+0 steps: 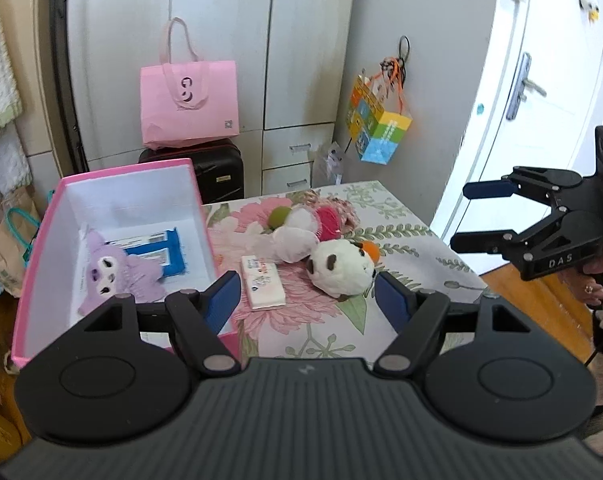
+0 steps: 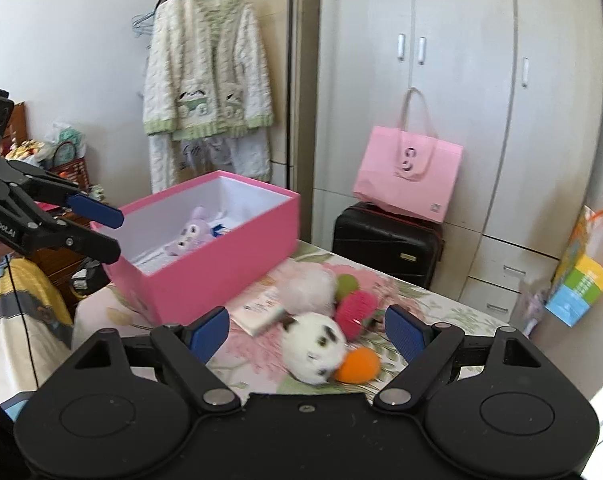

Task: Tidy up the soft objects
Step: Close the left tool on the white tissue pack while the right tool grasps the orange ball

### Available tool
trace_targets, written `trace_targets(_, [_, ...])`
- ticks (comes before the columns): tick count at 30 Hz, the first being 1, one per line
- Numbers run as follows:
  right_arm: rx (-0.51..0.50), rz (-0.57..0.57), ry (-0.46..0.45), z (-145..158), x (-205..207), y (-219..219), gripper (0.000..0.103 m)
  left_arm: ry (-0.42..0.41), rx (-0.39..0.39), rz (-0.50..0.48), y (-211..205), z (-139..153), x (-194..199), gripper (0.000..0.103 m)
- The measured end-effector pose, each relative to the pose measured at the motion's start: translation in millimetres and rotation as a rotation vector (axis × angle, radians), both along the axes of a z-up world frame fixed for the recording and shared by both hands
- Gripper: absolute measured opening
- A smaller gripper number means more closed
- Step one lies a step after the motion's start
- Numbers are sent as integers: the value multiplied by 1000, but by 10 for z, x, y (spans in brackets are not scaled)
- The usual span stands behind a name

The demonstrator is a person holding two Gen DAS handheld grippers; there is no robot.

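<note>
Open pink cardboard box (image 1: 113, 184): purple plush toy (image 1: 115, 272), blue packet (image 1: 157, 250) w/ far end hidden. My left gripper (image 1: 301, 300) & right gripper (image 2: 307, 334) both wide, empty.

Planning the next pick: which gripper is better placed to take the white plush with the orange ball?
Right gripper: its open, empty jaws frame the white plush. The left gripper sits nearer the pink box.

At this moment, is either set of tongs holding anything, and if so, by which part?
Nothing is held. The left tongs and right tongs both stand open and empty above the table, with the white plush toy lying untouched below.
</note>
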State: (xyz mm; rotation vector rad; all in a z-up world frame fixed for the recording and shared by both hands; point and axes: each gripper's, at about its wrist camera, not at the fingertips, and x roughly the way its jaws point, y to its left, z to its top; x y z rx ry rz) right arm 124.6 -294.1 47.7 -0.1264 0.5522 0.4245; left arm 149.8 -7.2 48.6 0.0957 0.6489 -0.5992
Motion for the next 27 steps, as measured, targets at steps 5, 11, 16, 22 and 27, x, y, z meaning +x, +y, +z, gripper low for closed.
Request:
trace_targets(5, [-32, -54, -19, -288, 113, -172, 88, 1, 25, 10, -266, -177, 79, 71])
trace_targets(11, [-88, -109, -24, -594, 373, -263, 88, 3, 94, 70, -547, -429, 269, 66])
trace_targets(16, [-63, -118, -1, -821, 577, -313, 85, -22, 174, 137, -757, -678, 417, 60])
trace_targets(22, [35, -107, 50, -1057, 725, -384, 72, -107, 236, 210, -936, -973, 502, 58])
trace_targets(27, [61, -100, 85, -1176, 853, -377, 67, -113, 254, 251, -1083, -1138, 617, 56])
